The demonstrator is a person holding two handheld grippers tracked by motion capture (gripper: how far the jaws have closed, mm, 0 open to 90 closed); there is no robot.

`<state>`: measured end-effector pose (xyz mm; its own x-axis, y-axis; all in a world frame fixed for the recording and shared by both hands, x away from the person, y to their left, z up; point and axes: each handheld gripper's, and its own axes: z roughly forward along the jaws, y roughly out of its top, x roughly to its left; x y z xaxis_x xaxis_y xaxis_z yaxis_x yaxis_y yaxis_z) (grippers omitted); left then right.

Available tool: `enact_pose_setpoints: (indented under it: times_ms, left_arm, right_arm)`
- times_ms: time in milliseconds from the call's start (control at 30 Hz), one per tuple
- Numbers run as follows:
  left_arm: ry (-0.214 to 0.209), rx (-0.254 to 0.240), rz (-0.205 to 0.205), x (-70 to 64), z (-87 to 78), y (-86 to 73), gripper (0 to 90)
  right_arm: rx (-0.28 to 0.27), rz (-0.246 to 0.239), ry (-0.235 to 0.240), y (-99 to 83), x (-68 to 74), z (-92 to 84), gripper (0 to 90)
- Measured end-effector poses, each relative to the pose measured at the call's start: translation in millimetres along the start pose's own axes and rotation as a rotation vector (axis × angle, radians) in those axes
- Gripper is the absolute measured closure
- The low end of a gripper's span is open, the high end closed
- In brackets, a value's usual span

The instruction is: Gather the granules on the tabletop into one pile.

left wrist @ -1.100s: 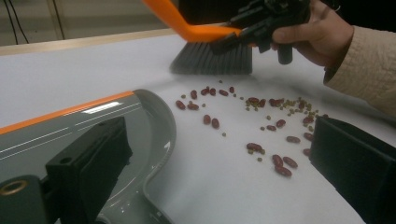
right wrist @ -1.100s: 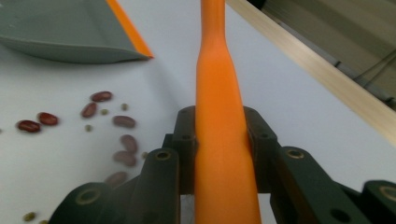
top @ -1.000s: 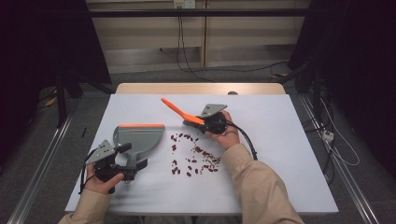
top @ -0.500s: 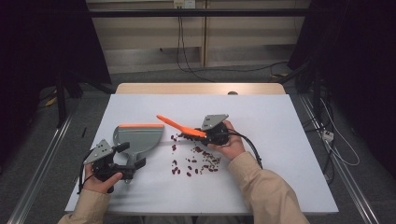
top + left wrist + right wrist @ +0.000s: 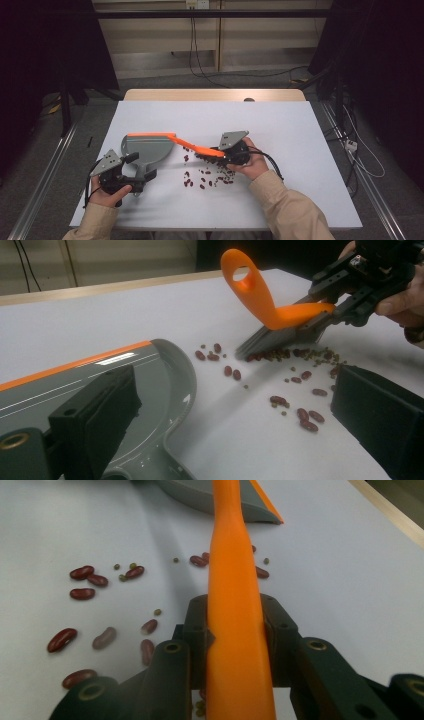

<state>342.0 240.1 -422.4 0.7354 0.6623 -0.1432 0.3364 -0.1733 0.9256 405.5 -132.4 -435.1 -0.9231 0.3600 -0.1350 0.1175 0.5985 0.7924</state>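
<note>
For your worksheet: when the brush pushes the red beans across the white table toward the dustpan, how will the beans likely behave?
The red beans look smooth, rounded and small, so they will probably slide or roll and scatter, not move as one pile. The tiny green beans may slip through the bristles of the brush. The table looks slick, so resistance seems slight.

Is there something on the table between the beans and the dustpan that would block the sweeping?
Nothing visible blocks it. Bare table lies between the beans and the dustpan. The brush sits at the far side of the beans, clamped in the right gripper.

One brush [image 5: 197, 148], one dustpan [image 5: 148, 148], beans [image 5: 207, 177] too many to count.
</note>
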Motion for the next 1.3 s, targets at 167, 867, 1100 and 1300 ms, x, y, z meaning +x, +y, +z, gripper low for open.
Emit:
enact_pose_setpoints:
  times_ms: [167, 867, 1100, 1300]
  left_arm:
    - [0.001, -0.001, 0.0, -0.9, -0.1, 0.7, 4.8]
    - [0.011, 0.006, -0.011, -1.2, 1.6, 0.0, 4.8]
    - [0.008, 0.007, -0.013, -1.1, 1.3, -1.0, 4.8]
    - [0.013, 0.01, -0.017, 0.3, 1.8, -2.1, 4.8]
  right_arm:
    - [0.009, -0.017, 0.018, 1.0, 7.4, -4.3, 70.6]
    - [-0.117, 0.072, -0.084, 16.9, -39.2, 10.0, 71.3]
    - [-0.099, 0.047, -0.098, 26.3, -51.7, 36.8, 71.3]
    - [-0.087, 0.023, -0.112, 32.5, -55.0, 52.2, 71.3]
